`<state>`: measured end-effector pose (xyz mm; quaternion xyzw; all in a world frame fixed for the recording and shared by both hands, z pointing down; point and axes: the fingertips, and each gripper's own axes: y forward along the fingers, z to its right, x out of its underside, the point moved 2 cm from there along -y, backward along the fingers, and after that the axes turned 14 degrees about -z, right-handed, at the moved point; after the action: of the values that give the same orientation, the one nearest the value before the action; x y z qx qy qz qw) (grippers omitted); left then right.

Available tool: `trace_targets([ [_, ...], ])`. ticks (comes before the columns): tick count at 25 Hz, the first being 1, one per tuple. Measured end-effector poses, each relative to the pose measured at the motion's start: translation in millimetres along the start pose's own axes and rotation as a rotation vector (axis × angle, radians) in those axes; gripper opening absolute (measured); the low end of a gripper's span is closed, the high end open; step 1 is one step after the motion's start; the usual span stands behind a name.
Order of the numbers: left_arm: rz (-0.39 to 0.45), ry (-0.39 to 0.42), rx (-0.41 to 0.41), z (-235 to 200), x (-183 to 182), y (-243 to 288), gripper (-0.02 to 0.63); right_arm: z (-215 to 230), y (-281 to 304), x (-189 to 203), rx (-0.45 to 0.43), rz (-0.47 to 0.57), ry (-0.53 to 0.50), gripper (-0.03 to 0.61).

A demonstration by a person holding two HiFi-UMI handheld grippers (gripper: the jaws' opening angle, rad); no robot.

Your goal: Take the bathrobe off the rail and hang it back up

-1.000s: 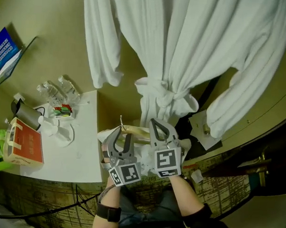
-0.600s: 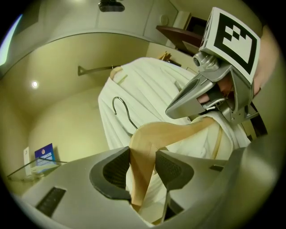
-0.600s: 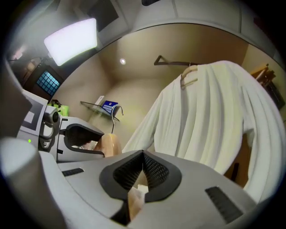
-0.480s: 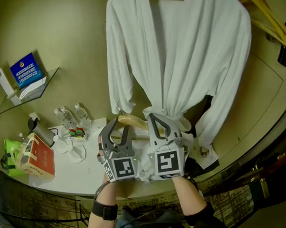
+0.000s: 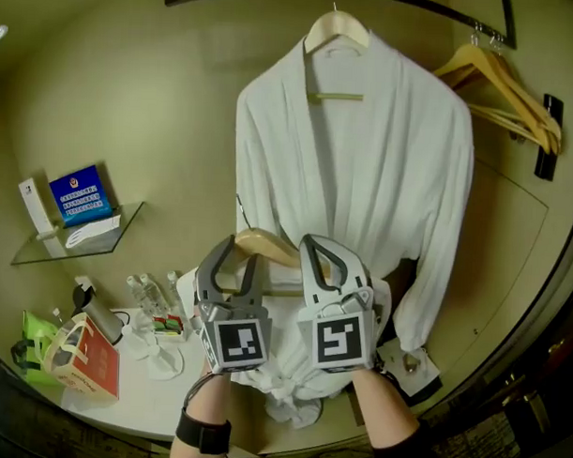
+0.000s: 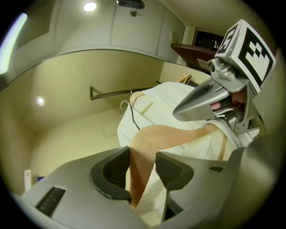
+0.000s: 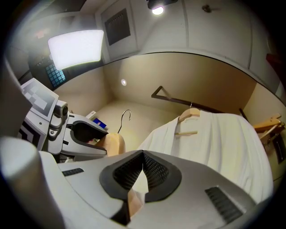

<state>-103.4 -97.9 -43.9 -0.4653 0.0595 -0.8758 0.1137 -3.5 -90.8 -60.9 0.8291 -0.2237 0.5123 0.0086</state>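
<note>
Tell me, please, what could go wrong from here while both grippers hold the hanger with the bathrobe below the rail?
1. The hook of the wooden hanger stands free beside the hung bathrobe. It may snag that cloth instead of catching the rail.
2. The held bathrobe sags in a bunch under the left gripper and the right gripper. It might slide off the hanger.

bathrobe [image 5: 364, 170]: white, hanging open-fronted at 12 o'clock | wooden hanger [image 5: 337, 28]: hooked on dark rail [image 6: 116, 92] | second hanger [image 5: 262, 246]: wooden, white cloth below, 6 o'clock
</note>
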Motion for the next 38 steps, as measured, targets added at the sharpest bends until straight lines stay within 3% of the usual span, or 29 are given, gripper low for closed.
trace_targets([
  [6,0.079,-0.007,0.003,-47,-53,22,0.178,25,18,-65,0.057,0.082,-0.063,0.021],
  [12,0.151,0.058,0.037,-91,-109,55,0.178,61,42,-136,0.125,0.15,-0.114,0.021],
  [23,0.231,0.068,0.093,-150,-200,104,0.178,119,68,-228,0.255,0.242,-0.178,0.021],
  [31,0.253,0.096,0.104,-181,-246,127,0.178,143,92,-267,0.298,0.256,-0.211,0.021],
  [38,0.249,0.101,0.114,-195,-260,145,0.178,151,109,-282,0.306,0.248,-0.211,0.021],
])
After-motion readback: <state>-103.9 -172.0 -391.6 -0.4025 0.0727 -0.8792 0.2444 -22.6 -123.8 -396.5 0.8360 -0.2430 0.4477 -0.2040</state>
